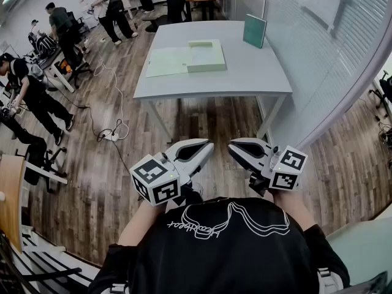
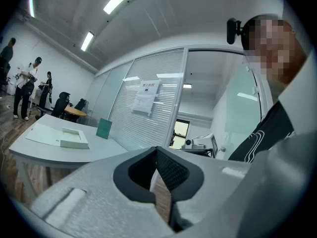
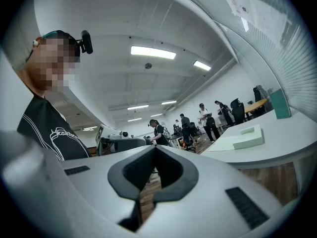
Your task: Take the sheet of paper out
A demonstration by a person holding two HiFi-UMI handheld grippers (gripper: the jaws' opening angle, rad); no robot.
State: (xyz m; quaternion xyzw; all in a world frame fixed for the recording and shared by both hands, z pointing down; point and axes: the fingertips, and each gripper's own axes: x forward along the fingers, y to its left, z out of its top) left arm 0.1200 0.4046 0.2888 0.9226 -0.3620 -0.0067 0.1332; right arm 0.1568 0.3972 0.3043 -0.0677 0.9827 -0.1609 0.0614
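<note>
A pale green file box (image 1: 206, 55) lies on the grey table (image 1: 245, 72) ahead, its flat cover or sheet (image 1: 166, 61) spread out to the left of it. I cannot tell a loose paper apart from the cover. Both grippers hang close to the person's chest, well short of the table. The left gripper (image 1: 207, 147) is shut and empty, and so is the right gripper (image 1: 234, 147). Their tips nearly face each other. The left gripper view has the box (image 2: 74, 139) far off to the left. In the right gripper view the box (image 3: 247, 137) sits far right.
A dark green book (image 1: 254, 30) stands upright at the table's far right, next to a glass wall with blinds (image 1: 318, 48). Wood floor lies between me and the table. Several people (image 1: 61, 29) and chairs are at the left, with a cable and power strip (image 1: 113, 135) on the floor.
</note>
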